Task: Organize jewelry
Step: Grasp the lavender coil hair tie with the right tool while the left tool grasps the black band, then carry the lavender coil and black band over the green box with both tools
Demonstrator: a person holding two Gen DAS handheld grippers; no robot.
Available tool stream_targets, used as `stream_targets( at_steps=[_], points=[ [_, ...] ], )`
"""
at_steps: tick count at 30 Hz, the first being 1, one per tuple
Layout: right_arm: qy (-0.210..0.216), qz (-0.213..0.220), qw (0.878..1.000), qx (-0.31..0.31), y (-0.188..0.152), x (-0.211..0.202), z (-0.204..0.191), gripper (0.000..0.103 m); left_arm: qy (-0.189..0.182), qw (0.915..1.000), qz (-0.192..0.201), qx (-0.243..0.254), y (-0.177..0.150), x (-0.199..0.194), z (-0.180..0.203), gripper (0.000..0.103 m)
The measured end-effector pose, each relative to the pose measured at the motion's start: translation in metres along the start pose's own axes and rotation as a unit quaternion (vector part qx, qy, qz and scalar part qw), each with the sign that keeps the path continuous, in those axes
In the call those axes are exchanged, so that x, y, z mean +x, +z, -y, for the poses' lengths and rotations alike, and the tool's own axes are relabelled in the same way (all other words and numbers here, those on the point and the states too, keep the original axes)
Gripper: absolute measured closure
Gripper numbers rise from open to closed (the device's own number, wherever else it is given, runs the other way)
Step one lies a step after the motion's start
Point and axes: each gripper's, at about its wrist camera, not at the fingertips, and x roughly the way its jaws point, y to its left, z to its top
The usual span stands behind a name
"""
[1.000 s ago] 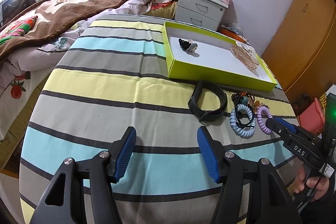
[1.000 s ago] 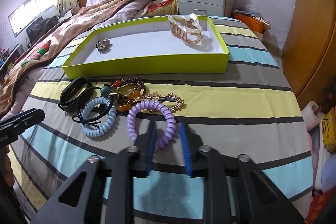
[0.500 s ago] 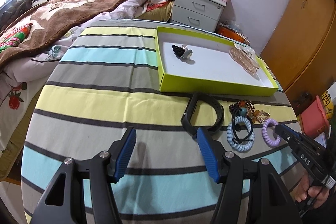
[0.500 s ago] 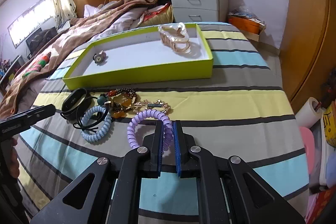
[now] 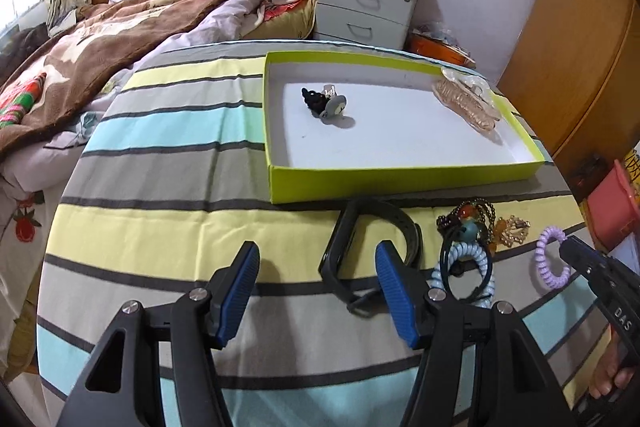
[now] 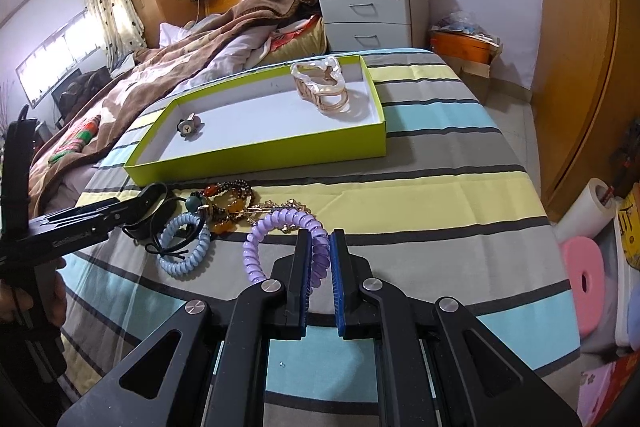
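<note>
A: So why is the right tool (image 6: 319,257) clamped like that?

B: Its blue pads pinch the near arc of the purple spiral hair tie (image 6: 280,233), seemingly to carry it to the shallow lime-green cardboard tray (image 6: 256,151). It is just above the striped worktop (image 6: 420,195), beside the bead pile.

A: And the left tool (image 5: 316,291)?

B: Wide open, empty, near the black wristband (image 5: 372,251).

A: What's in the tray?

B: A beige claw clip (image 6: 322,87) and a small dark clip (image 6: 187,125).

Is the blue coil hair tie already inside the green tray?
No, the blue coil hair tie lies on the striped cloth in front of the green tray, beside the black band.
</note>
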Motion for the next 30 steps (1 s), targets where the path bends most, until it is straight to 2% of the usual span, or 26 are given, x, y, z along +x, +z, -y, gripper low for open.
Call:
stream_targets(
  at_steps=[3,9,18,20,23,30],
  points=[
    [0.002,0.000,1.000,0.000,0.001,0.000,0.000,0.093,0.002,1.0000,-0.002,-0.001,0.003,0.003,0.002,0.042],
    [0.007,-0.002,1.000,0.001,0.004,0.002,0.000,0.093,0.016,0.9997,-0.010,0.013,0.004,0.011,0.008,0.060],
    [0.008,-0.002,1.000,0.002,0.006,0.003,0.000,0.093,0.007,0.9997,-0.012,0.021,0.005,0.012,0.013,0.083],
    [0.009,-0.002,1.000,0.003,0.006,0.002,0.001,0.093,0.012,0.9995,-0.011,0.026,0.005,0.012,0.017,0.083],
    [0.008,-0.001,1.000,0.002,0.007,0.002,0.001,0.093,0.008,0.9997,-0.011,0.022,0.005,0.012,0.018,0.090],
    [0.009,0.005,1.000,0.004,0.010,-0.001,0.002,0.093,0.012,0.9998,-0.005,0.017,0.005,0.006,0.015,0.090]
  ],
)
